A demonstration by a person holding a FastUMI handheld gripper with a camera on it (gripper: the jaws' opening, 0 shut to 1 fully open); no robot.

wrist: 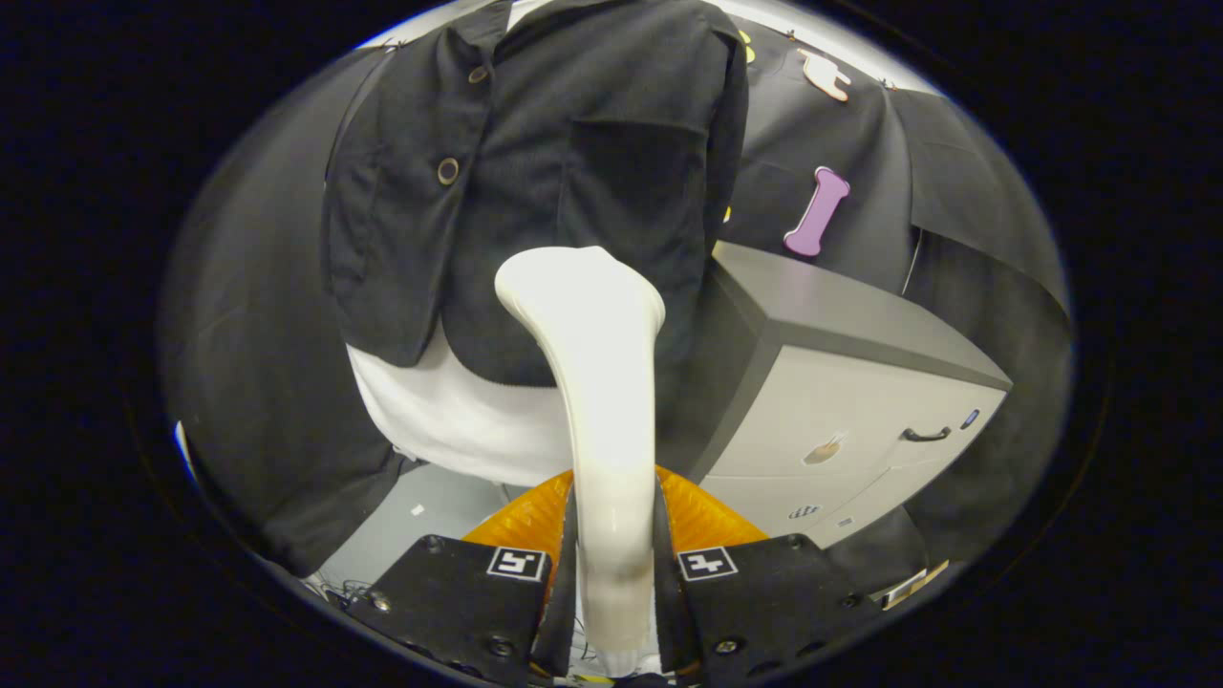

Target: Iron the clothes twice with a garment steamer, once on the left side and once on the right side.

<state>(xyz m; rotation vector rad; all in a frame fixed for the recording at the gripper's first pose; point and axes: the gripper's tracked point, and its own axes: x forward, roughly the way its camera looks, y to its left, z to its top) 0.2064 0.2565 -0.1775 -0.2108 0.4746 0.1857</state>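
Observation:
A white garment steamer (597, 382) stands upright between my fingers, with my gripper (614, 516) shut on its handle. Its head curves forward and sits against the lower right part of a dark jacket (573, 143). The jacket hangs straight ahead of me, with round buttons down its left front and a chest pocket above the steamer head. A white undergarment (449, 420) hangs out below the jacket's hem, just to the left of the steamer's handle.
A cabinet (860, 401) with a dark top and pale drawers stands close on the right, its corner beside the jacket. Dark cloth walls close in left and behind. A grey floor patch (420, 516) lies below the jacket.

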